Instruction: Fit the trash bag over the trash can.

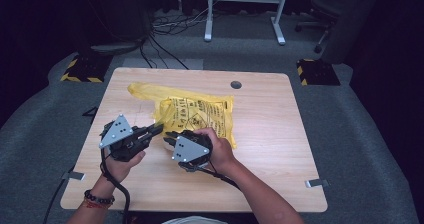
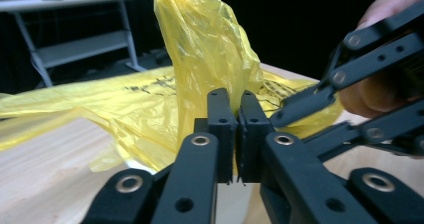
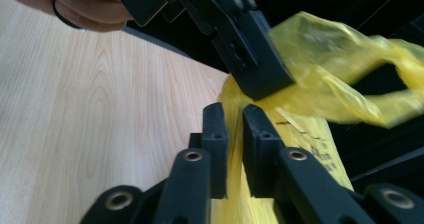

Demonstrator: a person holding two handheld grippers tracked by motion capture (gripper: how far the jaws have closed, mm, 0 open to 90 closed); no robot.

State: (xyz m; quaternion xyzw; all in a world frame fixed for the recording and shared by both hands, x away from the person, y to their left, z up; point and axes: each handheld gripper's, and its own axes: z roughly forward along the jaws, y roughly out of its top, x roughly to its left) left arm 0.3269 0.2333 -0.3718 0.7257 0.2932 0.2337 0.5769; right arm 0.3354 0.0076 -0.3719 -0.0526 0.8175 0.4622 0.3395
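Two grippers meet at the near edge of a yellow plastic bag [image 1: 197, 115], which lies in the middle of the wooden counter [image 1: 270, 144]. The left gripper [image 2: 234, 115] is pressed together and pinches a raised fold of the film. The right gripper [image 3: 235, 129] stands slightly spread, with film in the gap. The step seems to be opening or regripping the bag; next, the right one must pinch a separate layer.
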